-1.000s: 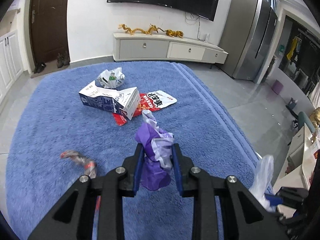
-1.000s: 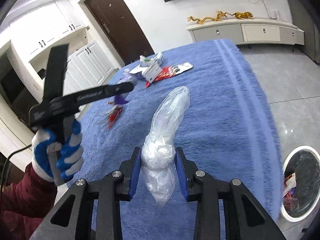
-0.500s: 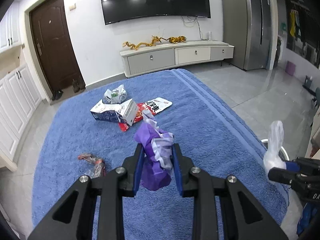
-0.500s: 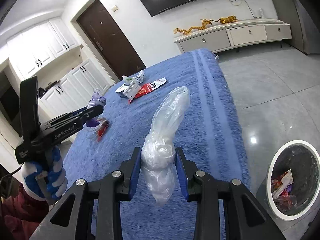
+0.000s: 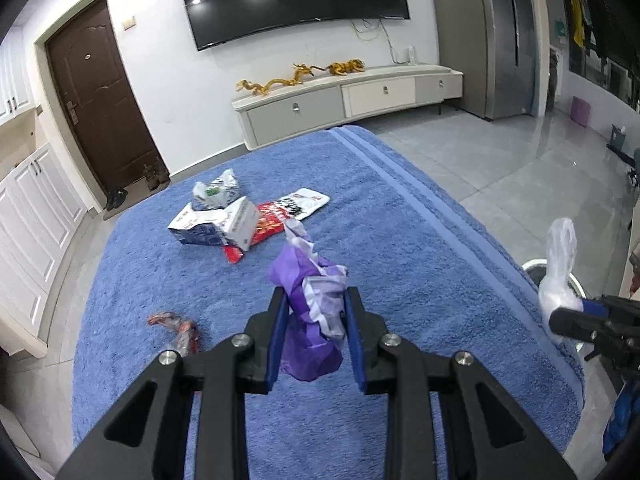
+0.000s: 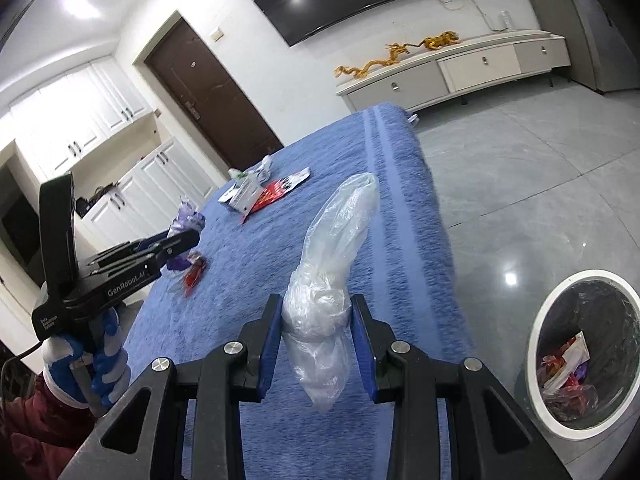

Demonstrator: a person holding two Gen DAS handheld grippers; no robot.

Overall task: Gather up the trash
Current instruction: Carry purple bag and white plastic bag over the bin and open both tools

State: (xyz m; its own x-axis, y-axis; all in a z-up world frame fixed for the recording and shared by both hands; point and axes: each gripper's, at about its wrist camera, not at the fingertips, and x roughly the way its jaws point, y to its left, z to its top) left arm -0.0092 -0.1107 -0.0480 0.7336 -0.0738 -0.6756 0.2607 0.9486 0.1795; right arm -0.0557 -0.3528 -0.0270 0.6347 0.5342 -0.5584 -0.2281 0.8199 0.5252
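Observation:
My left gripper (image 5: 314, 300) is shut on a crumpled purple plastic bag (image 5: 308, 292) and holds it above the blue carpet (image 5: 400, 240). My right gripper (image 6: 316, 312) is shut on a knotted clear plastic bag (image 6: 332, 256), held up near the carpet's right edge. A white-rimmed trash bin (image 6: 586, 360) with wrappers inside stands on the floor at lower right of the right wrist view. On the carpet lie a milk carton (image 5: 216, 226), a red and white snack wrapper (image 5: 288, 210), a crumpled white bag (image 5: 216, 192) and a twisted red wrapper (image 5: 176, 326).
A TV cabinet (image 5: 348, 100) with gold dragon figures stands at the far wall under a large TV. A grey fridge (image 5: 508, 36) is at the right, a brown door (image 5: 100, 96) and white cupboards (image 5: 28, 216) at the left. Grey tile floor surrounds the carpet.
Both grippers have risen and tilted up with their bags still held. The right gripper has swung right, so the bin shows more fully below it.

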